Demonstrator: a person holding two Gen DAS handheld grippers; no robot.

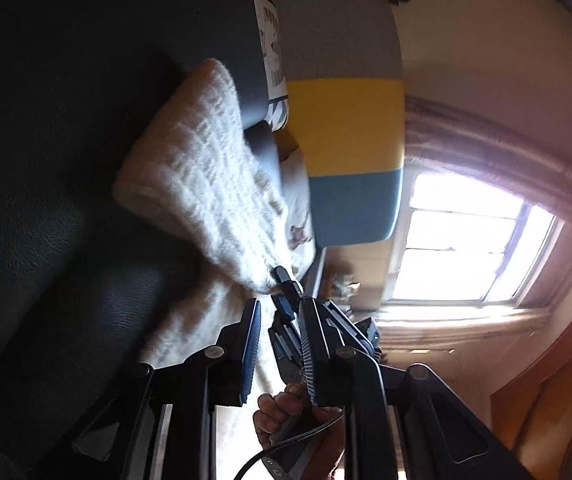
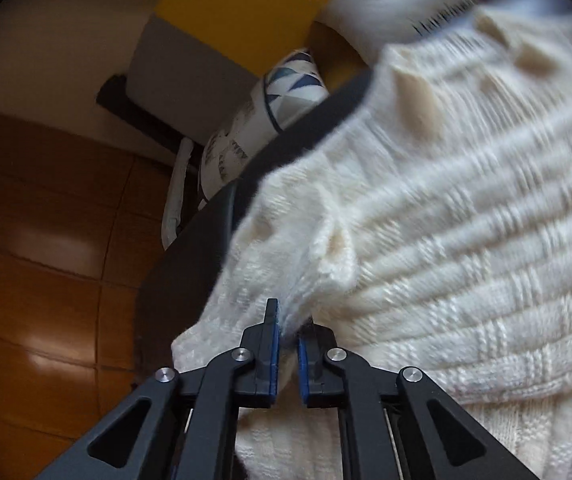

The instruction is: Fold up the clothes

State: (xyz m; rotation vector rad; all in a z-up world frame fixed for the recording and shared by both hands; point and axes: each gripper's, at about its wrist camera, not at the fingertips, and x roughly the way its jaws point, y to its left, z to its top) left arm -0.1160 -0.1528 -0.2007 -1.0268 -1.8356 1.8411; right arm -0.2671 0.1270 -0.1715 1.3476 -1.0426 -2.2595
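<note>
A cream cable-knit sweater (image 1: 193, 184) lies draped over a dark leather seat (image 1: 65, 160). In the left wrist view my left gripper (image 1: 281, 304) stands open just short of the sweater's edge. Its blue pads (image 1: 251, 344) are apart and no cloth shows between them. Through that gap I see my right gripper (image 1: 281, 278) pinching a corner of the knit, with a person's hand (image 1: 277, 412) on its handle. In the right wrist view the sweater (image 2: 446, 240) fills the right side, and my right gripper (image 2: 288, 322) is shut on a fold of it.
A panel in grey, yellow and blue bands (image 1: 346, 120) stands behind the seat. A patterned cushion (image 2: 286, 80) and a white printed pillow (image 2: 386, 0) rest against it. A bright window (image 1: 466, 240) is beyond, and wooden floor (image 2: 45, 240) lies beside the seat.
</note>
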